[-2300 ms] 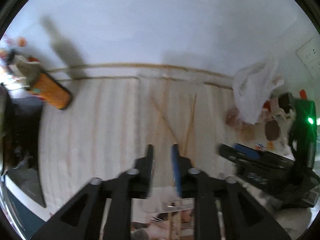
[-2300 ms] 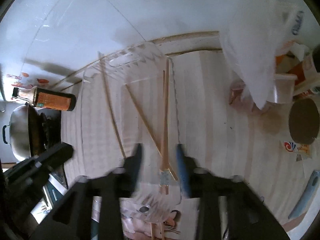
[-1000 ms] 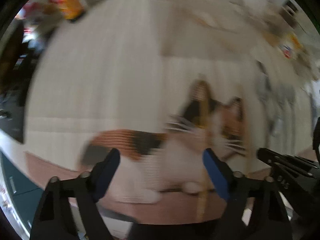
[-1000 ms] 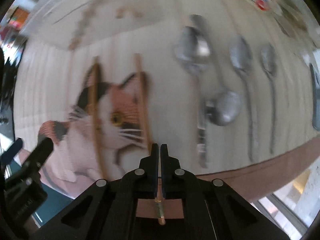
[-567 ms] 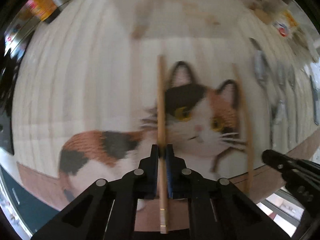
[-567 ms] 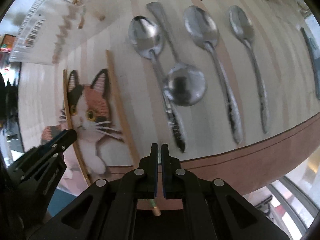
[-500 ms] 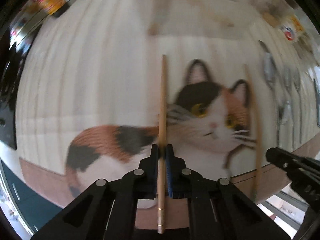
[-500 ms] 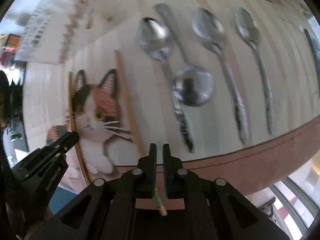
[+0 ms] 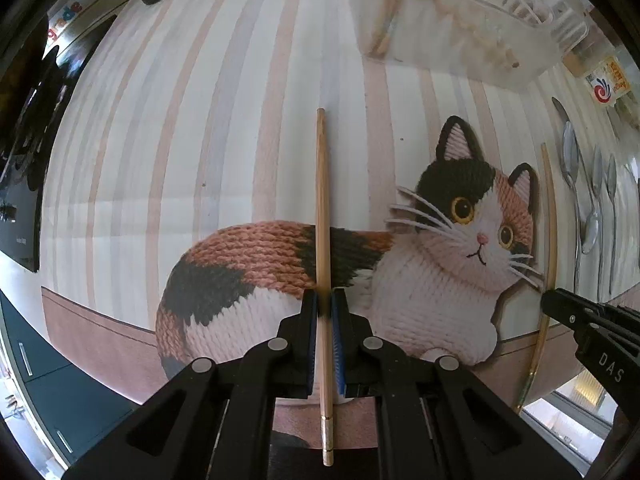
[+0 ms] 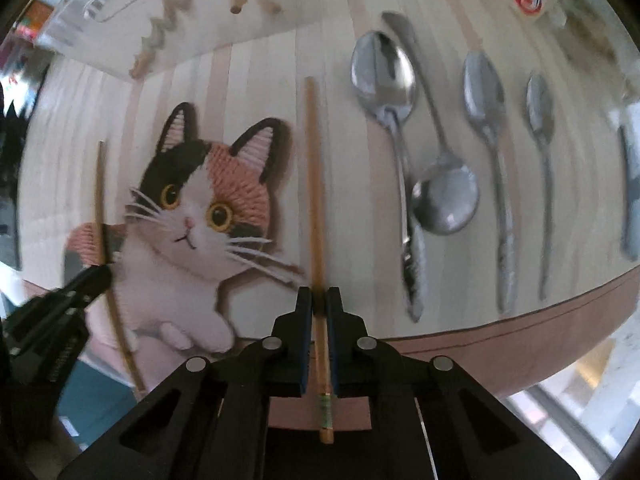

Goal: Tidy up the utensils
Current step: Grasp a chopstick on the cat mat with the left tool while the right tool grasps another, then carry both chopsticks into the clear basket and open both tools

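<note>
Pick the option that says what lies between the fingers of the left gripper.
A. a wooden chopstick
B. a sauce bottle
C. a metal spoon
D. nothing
A: in the left wrist view the left gripper is shut on a wooden chopstick that lies across the cat picture.

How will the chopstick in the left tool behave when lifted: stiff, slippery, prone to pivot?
The chopstick looks like thin, straight wood, so probably stiff and light. The left tool pinches it well toward its banded end, leaving most of its length ahead, so it may pivot between the pads. Its smooth, narrow shaft could slip or roll if the grip loosens.
</note>
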Demonstrator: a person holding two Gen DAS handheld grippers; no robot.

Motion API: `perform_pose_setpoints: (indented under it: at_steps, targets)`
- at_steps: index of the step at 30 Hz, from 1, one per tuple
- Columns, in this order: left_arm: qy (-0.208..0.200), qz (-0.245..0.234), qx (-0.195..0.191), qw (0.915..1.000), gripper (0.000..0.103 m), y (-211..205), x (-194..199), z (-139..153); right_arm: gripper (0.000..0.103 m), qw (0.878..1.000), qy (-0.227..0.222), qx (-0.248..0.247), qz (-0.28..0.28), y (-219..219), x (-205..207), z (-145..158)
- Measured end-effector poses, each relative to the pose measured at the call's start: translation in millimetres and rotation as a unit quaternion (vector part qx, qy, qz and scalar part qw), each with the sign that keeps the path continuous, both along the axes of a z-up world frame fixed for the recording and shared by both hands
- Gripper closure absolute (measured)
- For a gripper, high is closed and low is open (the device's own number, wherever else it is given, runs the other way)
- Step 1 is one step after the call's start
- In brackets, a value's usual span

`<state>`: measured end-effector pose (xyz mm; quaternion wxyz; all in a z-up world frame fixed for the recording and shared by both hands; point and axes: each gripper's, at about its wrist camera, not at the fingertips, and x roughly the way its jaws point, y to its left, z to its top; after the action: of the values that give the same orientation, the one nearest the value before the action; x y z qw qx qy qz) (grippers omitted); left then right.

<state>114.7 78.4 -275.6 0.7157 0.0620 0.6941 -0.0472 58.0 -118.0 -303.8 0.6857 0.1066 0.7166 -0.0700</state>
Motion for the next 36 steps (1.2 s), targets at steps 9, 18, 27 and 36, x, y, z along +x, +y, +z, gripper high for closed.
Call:
perform_pose_setpoints:
  at_steps: [9, 18, 27, 36]
  targets:
    - [0.003, 0.0, 0.001, 1.0, 0.098, -4, 13, -4, 0.095, 0.999, 0.013, -0.031, 0.034, 23, 37, -1]
    - [-0.006, 0.007, 0.004, 0.9999, 0.099, -11, 36, -6, 0.096, 0.997, -0.006, -0.056, 0.053, 53, 62, -2]
    - [-0.022, 0.012, 0.013, 0.9996, 0.099, -13, 41, 1, 0.096, 0.997, -0.008, -0.044, 0.061, 62, 66, 1]
    - [-0.088, 0.014, 0.026, 0.9957, 0.099, -8, 48, 57, 0.096, 0.996, -0.052, -0.01, 0.077, 44, 56, 41]
